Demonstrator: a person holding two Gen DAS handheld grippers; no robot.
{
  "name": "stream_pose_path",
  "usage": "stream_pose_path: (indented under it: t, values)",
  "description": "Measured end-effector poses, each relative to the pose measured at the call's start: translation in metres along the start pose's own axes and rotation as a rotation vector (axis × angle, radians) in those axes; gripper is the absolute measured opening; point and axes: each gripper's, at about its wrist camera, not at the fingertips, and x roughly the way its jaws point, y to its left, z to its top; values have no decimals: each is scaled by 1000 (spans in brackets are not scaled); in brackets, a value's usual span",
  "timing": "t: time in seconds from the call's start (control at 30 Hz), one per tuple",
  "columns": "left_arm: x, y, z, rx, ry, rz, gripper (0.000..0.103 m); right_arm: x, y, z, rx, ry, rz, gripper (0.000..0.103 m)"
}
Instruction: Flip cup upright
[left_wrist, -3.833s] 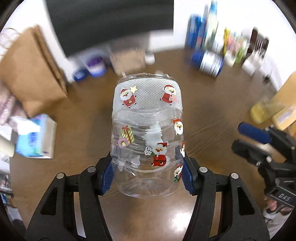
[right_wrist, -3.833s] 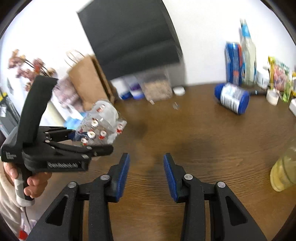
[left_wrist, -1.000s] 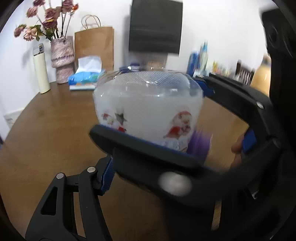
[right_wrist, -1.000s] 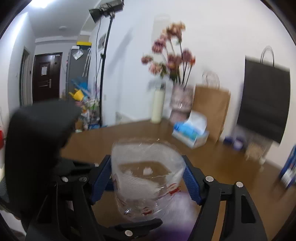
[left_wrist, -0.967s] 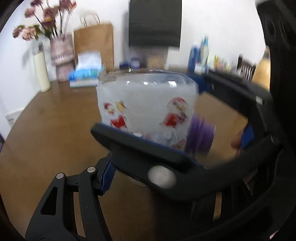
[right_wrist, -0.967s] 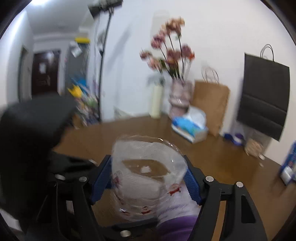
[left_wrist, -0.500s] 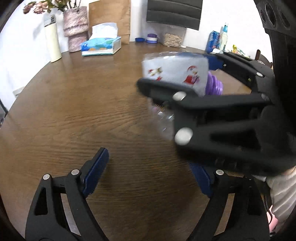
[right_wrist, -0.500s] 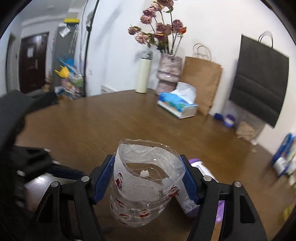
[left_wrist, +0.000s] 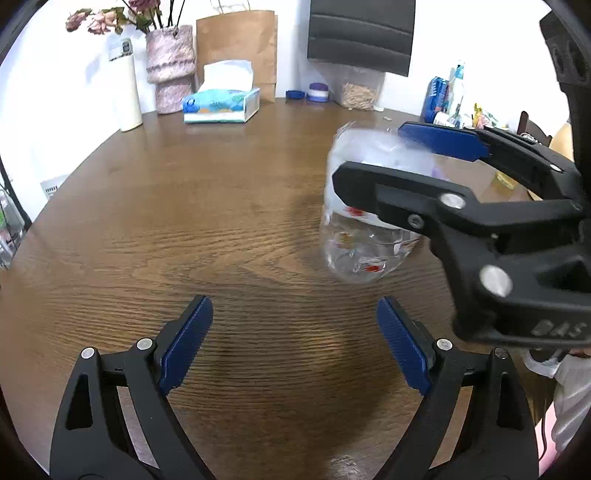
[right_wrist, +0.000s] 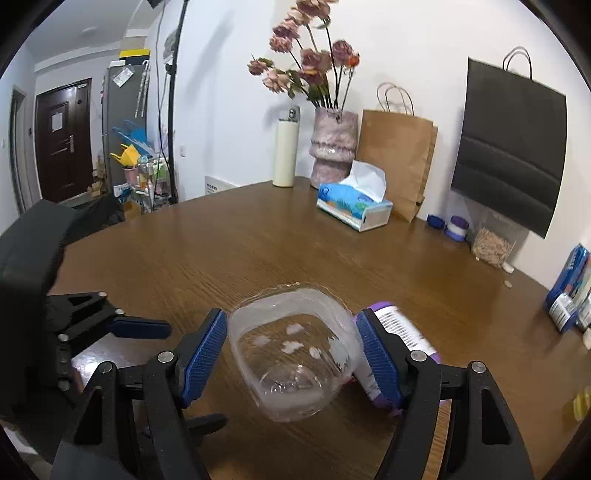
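my right gripper clamps the clear plastic cup mouth-up, just above the wooden table so i can set it down, while my left gripper hangs wide open and empty beside the cup.

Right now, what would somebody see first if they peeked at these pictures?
First, the see-through cup with Santa stickers, pinched in the right gripper, mouth up, over the brown table. Then the left gripper, open and empty. At the back, dried pink flowers in a vase.
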Motion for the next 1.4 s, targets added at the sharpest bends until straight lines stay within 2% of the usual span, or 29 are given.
stream_pose_path:
  t: [0.13,0.23,0.3,0.37,0.5,0.57,0.67,0.77,0.83,0.9,0.97,1.07,1.13,1.27,1.4]
  values:
    - [-23,-4,-4,-8,-46,2,88,-33,1,-2,24,-21,-32,77]
    - [-48,-4,-11,-24,-126,27,94,-61,-7,-12,87,-12,-75,77]
    - [-66,-3,-19,-58,-191,45,96,-85,-12,-24,138,-11,-105,78]
    - [-81,-5,-24,-67,-209,44,96,-110,-13,-37,188,-20,-147,82]
    - [-116,-13,-28,-57,-284,43,96,-146,-5,-54,260,-46,-163,83]
    - [-131,-17,-29,-42,-298,71,97,-163,3,-60,276,-68,-190,83]
    - [-156,-18,-37,-18,-299,77,100,-182,13,-70,299,-49,-240,83]
    - [-179,-17,-59,-28,-342,88,103,-200,18,-86,354,-38,-247,83]
    - [-189,-23,-80,-15,-394,124,103,-215,25,-101,391,-37,-269,83]
    - [-202,-34,-103,20,-454,161,103,-227,39,-109,362,-35,-319,83]
    - [-215,-43,-128,47,-508,160,103,-242,57,-118,332,-66,-342,83]
    - [-223,-41,-158,-15,-531,150,103,-256,85,-133,306,-123,-309,83]
    - [-224,-42,-165,-15,-550,197,103,-256,97,-141,294,-131,-295,83]
    - [-223,-39,-161,-28,-554,188,103,-241,112,-142,255,-93,-246,83]
    - [-225,-40,-163,-14,-553,181,103,-242,113,-141,247,-94,-253,83]
